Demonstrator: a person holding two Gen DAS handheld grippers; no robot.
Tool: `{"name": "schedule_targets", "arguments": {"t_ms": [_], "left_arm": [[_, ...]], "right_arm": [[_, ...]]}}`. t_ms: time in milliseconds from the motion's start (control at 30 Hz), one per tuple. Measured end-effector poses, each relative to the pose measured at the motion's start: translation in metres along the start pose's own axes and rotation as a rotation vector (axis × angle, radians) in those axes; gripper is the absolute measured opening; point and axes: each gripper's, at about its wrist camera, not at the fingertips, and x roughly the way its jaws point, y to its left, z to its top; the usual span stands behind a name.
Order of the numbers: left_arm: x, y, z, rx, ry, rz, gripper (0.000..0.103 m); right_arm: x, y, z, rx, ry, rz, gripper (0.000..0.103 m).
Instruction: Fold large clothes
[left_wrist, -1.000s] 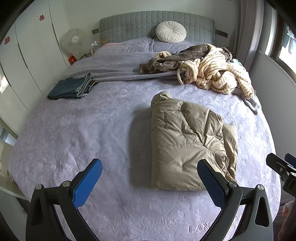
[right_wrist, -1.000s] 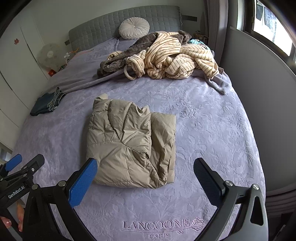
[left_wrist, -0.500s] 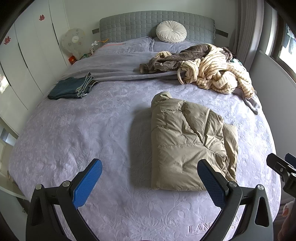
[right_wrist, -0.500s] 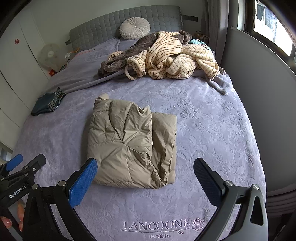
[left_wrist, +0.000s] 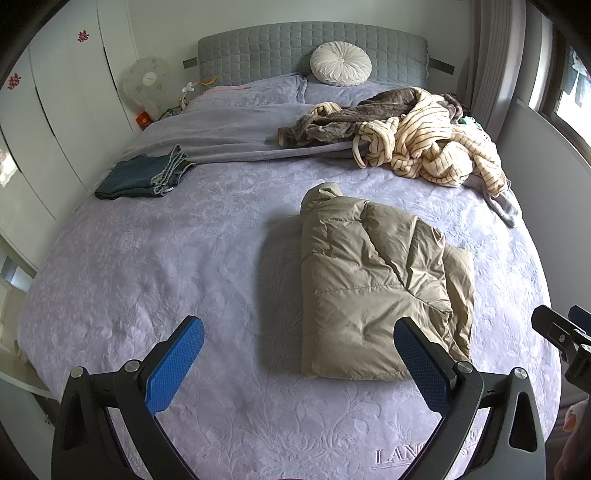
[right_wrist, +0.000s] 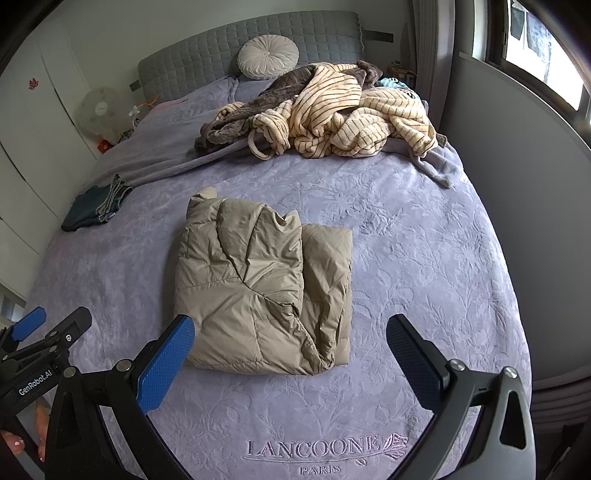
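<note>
Folded jeans (left_wrist: 142, 179) lay at the bed's (left_wrist: 147, 258) left edge, a folded beige puffer jacket (right_wrist: 264, 286) sat mid-bed, and a heap of striped robes (right_wrist: 332, 118) was piled at the far right. Both the left tool (left_wrist: 299, 363) and right tool (right_wrist: 290, 360) hung above the near edge, fingers wide apart, gripping nothing

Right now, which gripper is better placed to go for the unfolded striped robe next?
Right, probably. The striped robe lies on the bed's far right, more in line with the right gripper. The left gripper sits further left. Both have open jaws and hold nothing; the puffer jacket already lies folded.
</note>
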Motion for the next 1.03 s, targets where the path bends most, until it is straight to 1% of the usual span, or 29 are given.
{"name": "schedule_targets", "arguments": {"t_ms": [1033], "left_arm": [[0.0019,0.0016,0.0002,0.004,-0.004,-0.010,0.103]], "right_arm": [[-0.0027,0.0039,-0.0037,0.009,0.000,-0.003,0.103]]}}
